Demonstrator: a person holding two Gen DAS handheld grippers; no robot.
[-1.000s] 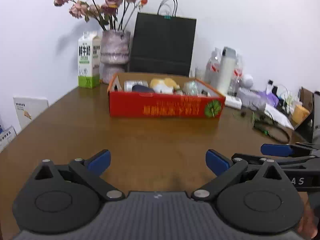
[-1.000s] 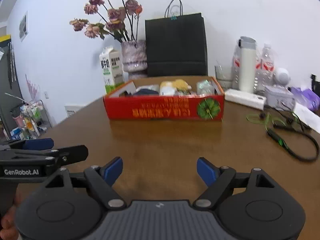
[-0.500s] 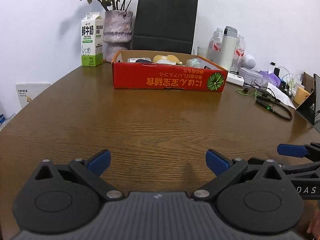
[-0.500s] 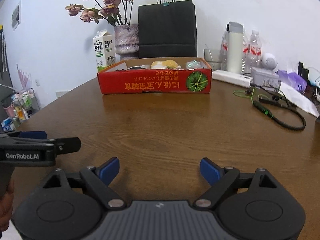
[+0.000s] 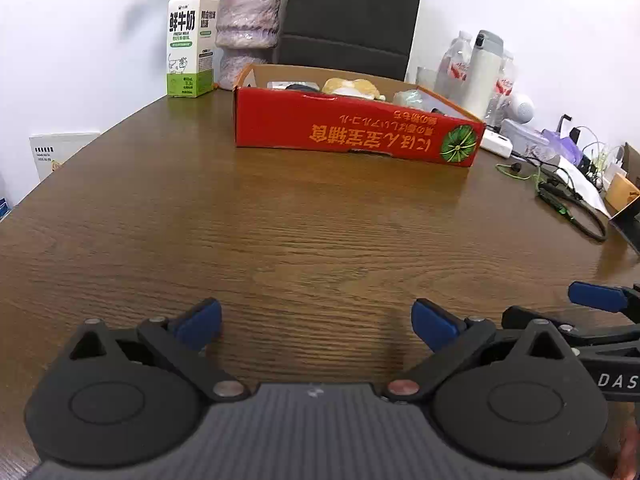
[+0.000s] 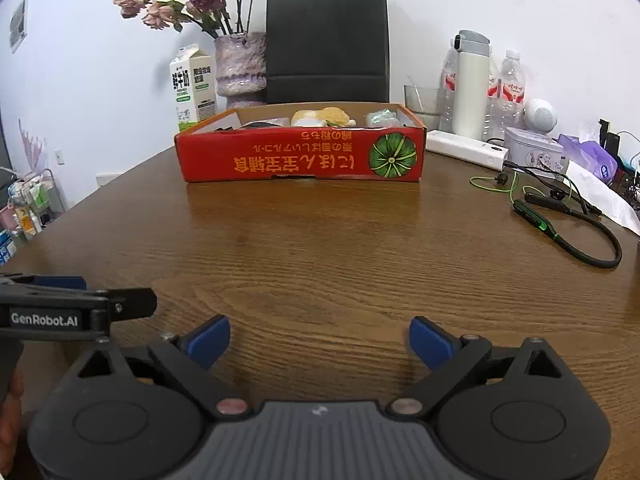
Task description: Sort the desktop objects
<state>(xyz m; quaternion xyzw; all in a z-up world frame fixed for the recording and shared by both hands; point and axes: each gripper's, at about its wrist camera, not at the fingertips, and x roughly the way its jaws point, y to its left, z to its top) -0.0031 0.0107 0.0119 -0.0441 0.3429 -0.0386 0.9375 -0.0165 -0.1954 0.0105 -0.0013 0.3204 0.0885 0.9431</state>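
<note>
Left wrist view looks along the left gripper, whose jaws are spread wide with nothing between them, only bare wood of the table underneath. The right gripper is likewise released and empty; its jaws have just been opening wider, with nothing between them. Straight ahead of both, well apart from the fingertips, stands the red cardboard box, its long side turned across the line of approach so the printed front wall faces the grippers. Inside it lie the things the sorting seems to concern: a yellow soft toy near the middle, a pale green packet towards the right end, and something dark at the left that is too hidden to name. From the right wrist view the box sits almost centred, while in the left wrist view it lies slightly right of centre, so neither hand is clearly nearer; the right one looks better lined up with the packet end. The wide stretch of tabletop between grippers and box is free of clutter, giving easy room to advance. Care is needed to the right, where a black and green cable loops on the wood, and behind the box, where a milk carton, a vase and bottles crowd close. The front wall will have to be cleared from above.
</note>
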